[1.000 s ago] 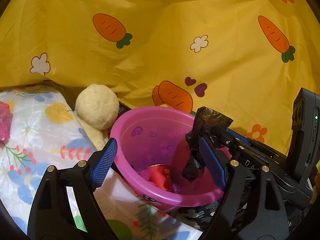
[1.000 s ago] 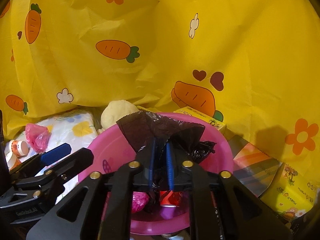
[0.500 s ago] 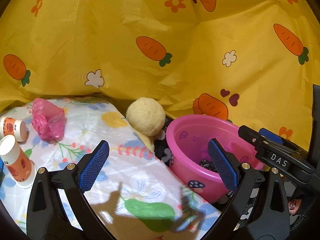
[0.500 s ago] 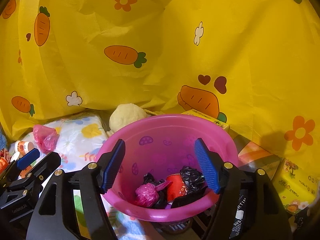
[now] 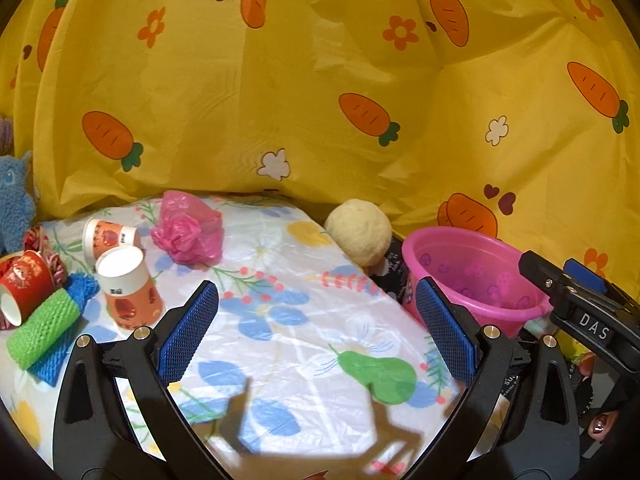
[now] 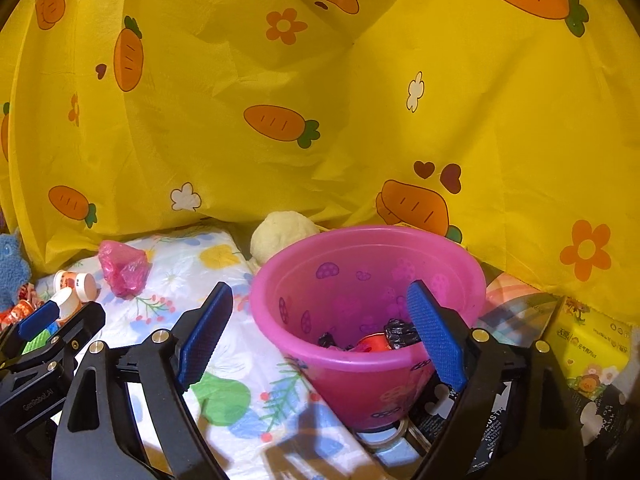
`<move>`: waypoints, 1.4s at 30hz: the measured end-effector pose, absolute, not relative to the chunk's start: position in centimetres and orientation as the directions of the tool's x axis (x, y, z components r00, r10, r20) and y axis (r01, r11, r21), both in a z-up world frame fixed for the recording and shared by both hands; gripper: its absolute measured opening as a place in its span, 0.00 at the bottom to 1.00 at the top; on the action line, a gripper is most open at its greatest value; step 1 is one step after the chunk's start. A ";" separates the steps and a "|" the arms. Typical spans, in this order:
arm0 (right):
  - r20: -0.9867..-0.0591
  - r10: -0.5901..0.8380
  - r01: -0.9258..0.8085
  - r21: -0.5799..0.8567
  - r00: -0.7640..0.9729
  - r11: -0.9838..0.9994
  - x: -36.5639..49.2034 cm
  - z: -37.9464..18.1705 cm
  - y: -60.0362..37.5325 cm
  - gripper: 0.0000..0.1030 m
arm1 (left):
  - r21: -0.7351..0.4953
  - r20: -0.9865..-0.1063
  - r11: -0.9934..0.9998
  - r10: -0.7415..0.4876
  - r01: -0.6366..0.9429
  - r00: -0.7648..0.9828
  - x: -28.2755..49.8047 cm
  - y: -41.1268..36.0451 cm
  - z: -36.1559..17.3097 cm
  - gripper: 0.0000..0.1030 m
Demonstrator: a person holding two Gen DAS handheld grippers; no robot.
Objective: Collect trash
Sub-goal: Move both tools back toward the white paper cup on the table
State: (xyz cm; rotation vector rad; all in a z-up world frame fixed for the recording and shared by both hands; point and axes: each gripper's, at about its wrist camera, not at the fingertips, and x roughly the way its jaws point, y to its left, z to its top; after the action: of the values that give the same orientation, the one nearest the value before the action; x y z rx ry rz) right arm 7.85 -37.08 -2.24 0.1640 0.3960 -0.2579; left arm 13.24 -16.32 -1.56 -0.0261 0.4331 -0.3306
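Observation:
A pink bucket [image 6: 372,364] stands at the right end of the floral cloth [image 5: 288,312]; it holds a black bag [image 6: 400,334] and a red cup. My right gripper [image 6: 320,336] is open and empty, just in front of the bucket. My left gripper [image 5: 316,332] is open and empty above the cloth, left of the bucket [image 5: 472,276]. A crumpled pink bag [image 5: 188,232] lies at the back of the cloth. Two orange paper cups [image 5: 124,284], a red cup [image 5: 24,288] and green and blue foam nets [image 5: 44,328] lie at the far left.
A yellow carrot-print sheet [image 5: 320,80] hangs behind everything. A cream ball [image 5: 358,232] sits between cloth and bucket. A blue plush toy [image 5: 12,200] is at the far left. Yellow tissue packs [image 6: 588,352] and printed packets lie right of the bucket.
My right gripper opened and dropped the black bag into the bucket, then drew back. My left gripper swung left, away from the bucket, over the cloth.

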 end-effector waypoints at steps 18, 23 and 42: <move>-0.398 -0.035 0.086 0.112 0.917 0.990 6.5 -3.5 -26.5 0.84 | -0.098 -0.422 0.992 -0.108 0.073 0.900 8.6 -3.5 -2.3 0.94; -0.402 0.016 0.026 0.098 0.916 0.995 7.3 -3.6 -23.5 0.84 | -0.108 -0.414 0.994 -0.043 -0.002 0.909 8.1 -0.1 -2.0 0.94; -0.473 0.171 -0.163 0.058 0.864 0.985 14.6 -4.8 -12.8 0.84 | -0.096 -0.442 0.985 0.086 -0.142 0.893 10.4 7.6 -2.8 0.94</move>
State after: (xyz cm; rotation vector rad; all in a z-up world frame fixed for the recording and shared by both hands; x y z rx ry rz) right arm 14.60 -12.82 -4.76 0.0165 0.4976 0.1747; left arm 10.42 7.62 -2.81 -0.1272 0.4519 0.1188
